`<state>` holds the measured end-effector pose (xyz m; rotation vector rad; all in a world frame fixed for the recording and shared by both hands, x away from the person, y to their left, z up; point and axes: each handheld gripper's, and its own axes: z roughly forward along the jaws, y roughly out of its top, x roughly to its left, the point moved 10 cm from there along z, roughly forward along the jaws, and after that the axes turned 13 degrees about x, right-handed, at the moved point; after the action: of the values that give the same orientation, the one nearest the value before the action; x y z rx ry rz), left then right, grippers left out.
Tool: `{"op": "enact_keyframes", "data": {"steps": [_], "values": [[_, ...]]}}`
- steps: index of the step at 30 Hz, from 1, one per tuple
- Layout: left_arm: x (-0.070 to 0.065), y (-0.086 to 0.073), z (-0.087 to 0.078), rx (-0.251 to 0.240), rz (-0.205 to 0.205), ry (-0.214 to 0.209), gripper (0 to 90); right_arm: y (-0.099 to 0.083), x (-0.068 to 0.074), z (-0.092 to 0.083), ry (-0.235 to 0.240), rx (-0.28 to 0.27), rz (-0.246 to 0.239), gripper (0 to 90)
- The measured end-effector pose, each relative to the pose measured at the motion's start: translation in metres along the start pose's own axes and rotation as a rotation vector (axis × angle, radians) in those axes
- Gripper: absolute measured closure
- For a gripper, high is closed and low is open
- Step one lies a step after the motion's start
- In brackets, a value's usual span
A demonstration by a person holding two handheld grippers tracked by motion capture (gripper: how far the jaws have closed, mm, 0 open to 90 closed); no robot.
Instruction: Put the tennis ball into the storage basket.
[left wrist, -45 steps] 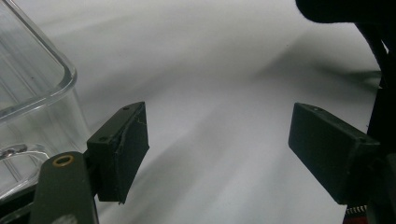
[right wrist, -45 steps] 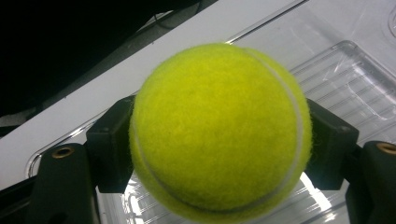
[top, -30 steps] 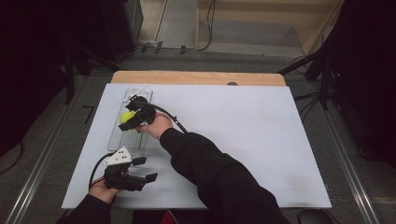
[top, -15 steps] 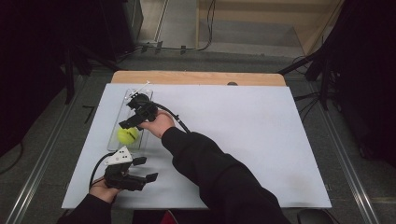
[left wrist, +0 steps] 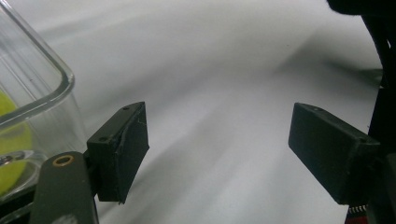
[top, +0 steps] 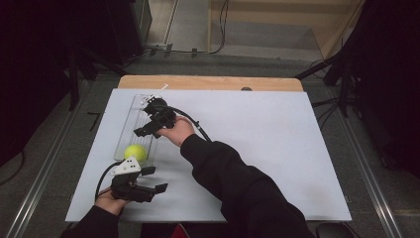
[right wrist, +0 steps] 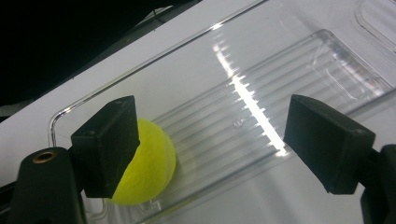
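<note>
Clear rigid plastic tray (right wrist: 299, 70): glossy, ribbed floor, bright streak of glare across the ribs; smooth rounded rim. Yellow-green tennis ball (right wrist: 149, 163): matt, fuzzy felt nap, one faint seam line. White table covering (top: 277, 144): smooth, matt, looks like paper or thin sheet. Light wooden table edge (top: 208, 82): pale, satin finish. Black gripper pads (left wrist: 123, 149): matt, rubbery, slightly scuffed at edges. Dark sleeve (top: 237, 183): soft matt cloth.

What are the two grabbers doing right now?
Left gripper: open, holding nothing.
Right gripper: open, holding nothing; the ball lies in the tray.
</note>
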<state>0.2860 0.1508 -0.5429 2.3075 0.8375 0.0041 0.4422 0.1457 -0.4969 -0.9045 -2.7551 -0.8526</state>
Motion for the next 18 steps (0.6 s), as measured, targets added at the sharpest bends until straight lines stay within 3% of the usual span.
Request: {"op": "enact_keyframes", "data": {"steps": [18], "values": [[0.001,-0.001,0.001,0.004,-0.009,0.005,20.8,-0.032,-0.006,-0.034,0.005,-0.008,-0.01,17.8]]}}
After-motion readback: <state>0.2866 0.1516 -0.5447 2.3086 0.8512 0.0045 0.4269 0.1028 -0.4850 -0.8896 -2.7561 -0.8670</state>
